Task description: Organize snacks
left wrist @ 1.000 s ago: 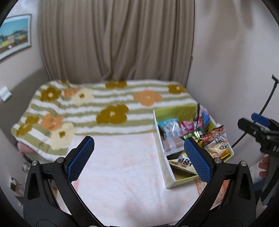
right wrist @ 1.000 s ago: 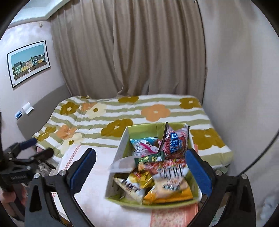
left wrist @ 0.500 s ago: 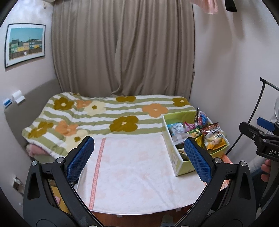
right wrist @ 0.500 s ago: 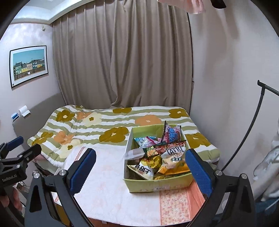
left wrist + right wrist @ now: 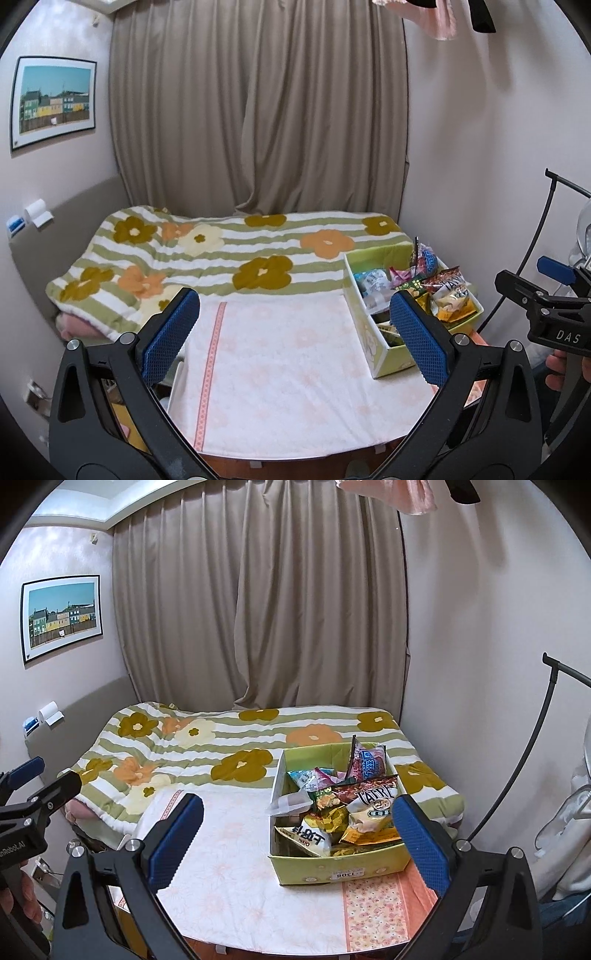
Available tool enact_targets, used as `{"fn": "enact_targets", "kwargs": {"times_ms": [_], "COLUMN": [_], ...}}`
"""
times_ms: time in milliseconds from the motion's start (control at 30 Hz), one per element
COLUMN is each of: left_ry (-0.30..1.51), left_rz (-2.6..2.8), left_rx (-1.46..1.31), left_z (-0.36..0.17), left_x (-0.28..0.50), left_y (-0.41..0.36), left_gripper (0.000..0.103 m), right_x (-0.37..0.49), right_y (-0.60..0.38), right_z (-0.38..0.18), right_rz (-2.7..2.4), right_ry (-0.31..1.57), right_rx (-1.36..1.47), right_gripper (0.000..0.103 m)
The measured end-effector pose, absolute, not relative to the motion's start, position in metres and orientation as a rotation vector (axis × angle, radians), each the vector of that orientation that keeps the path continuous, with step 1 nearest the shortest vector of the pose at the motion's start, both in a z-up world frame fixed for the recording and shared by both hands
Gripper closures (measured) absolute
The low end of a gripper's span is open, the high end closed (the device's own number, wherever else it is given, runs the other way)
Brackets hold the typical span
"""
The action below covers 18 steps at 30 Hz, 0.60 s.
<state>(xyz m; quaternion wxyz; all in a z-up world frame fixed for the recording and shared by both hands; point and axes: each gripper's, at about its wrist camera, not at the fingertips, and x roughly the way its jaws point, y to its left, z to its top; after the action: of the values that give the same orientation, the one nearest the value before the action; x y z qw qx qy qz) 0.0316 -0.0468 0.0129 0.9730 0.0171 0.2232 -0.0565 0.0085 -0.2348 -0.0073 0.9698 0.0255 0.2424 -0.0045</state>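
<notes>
A light green cardboard box (image 5: 340, 864) full of snack bags stands on the right side of a table covered by a pale floral cloth (image 5: 229, 853). A TATRE chip bag (image 5: 373, 797) lies on top, and a red and blue bag (image 5: 367, 764) stands at the back. The box also shows in the left wrist view (image 5: 369, 332). My left gripper (image 5: 293, 336) is open and empty, held back from the table. My right gripper (image 5: 295, 840) is open and empty, in front of the box and apart from it.
A bed with a green striped flower blanket (image 5: 229, 254) lies behind the table. Beige curtains (image 5: 258, 602) hang at the back. A white wall (image 5: 480, 646) and a black stand (image 5: 517, 786) are on the right. A framed picture (image 5: 61, 618) hangs on the left.
Both grippers have pulled back and up from the table. The box and table now look smaller and farther, and more of the room shows. Both stay open.
</notes>
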Motion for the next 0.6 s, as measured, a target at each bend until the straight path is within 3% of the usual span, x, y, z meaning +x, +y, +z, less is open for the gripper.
{"fn": "enact_targets", "kwargs": {"times_ms": [600], "left_ry": [0.452], "left_rz": [-0.127], "left_rx": [0.038], "left_z": [0.0097], "left_x": [0.0398], "left_y": [-0.0496], "left_gripper": [0.001], "right_x": [0.0187], "right_y": [-0.2397], "right_z": [-0.0082], "right_rz": [-0.024], "right_ry": [0.497], "right_rx": [0.058], "right_gripper": [0.001]}}
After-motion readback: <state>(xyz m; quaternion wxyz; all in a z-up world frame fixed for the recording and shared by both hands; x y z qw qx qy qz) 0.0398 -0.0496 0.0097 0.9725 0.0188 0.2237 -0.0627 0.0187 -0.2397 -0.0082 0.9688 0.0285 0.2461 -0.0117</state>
